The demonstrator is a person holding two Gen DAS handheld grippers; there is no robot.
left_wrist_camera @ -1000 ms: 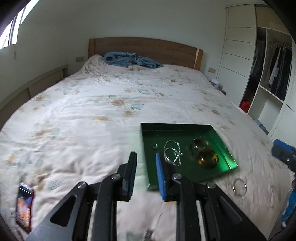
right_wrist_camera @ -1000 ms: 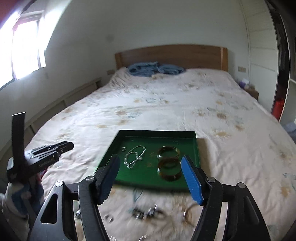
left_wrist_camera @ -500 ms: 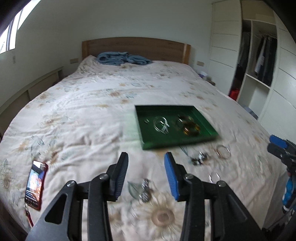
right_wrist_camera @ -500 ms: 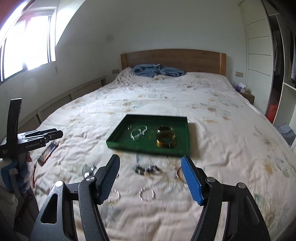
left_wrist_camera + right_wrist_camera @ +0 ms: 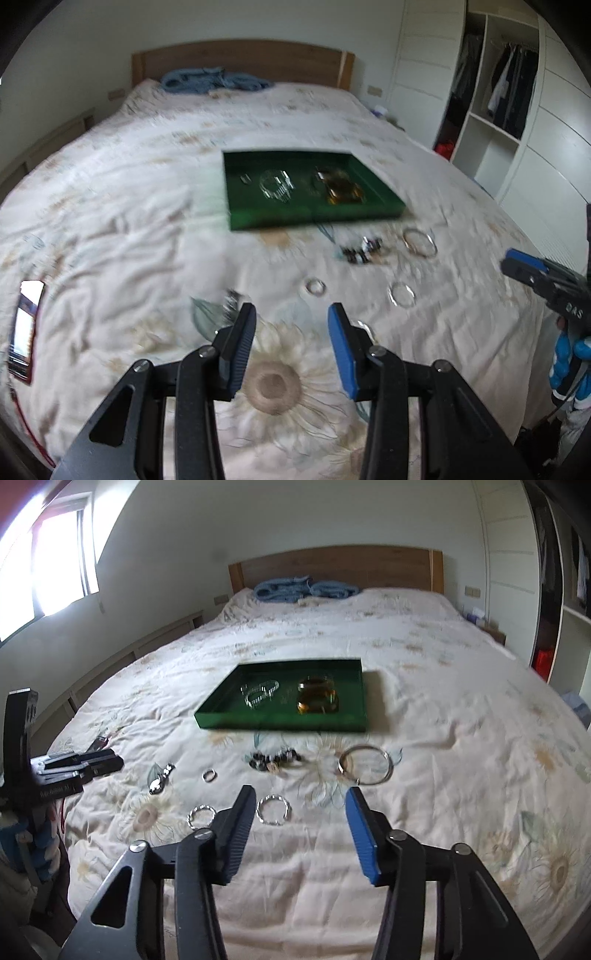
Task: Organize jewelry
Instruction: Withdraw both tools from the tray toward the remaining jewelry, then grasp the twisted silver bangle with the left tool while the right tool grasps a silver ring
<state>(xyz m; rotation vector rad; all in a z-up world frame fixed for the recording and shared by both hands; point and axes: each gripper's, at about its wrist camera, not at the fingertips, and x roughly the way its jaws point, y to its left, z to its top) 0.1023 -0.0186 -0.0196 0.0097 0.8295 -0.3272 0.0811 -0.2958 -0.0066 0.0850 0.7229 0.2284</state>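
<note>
Right wrist: ring (image 5: pixel 273 809) between tongs (image 5: pixel 300 825).

"DAS" on right tool (image 5: pixel 524 267), other lettering too blurred

One green tray (image 5: pixel 280 722); two amber bangles (image 5: pixel 317 698); one phone (image 5: pixel 24 326); one blue blanket (image 5: pixel 304 588).

green tray (image 5: pixel 280 722) holds bangles (image 5: pixel 317 698) — rings (image 5: pixel 274 809), bracelets loose on bedspread.
</note>
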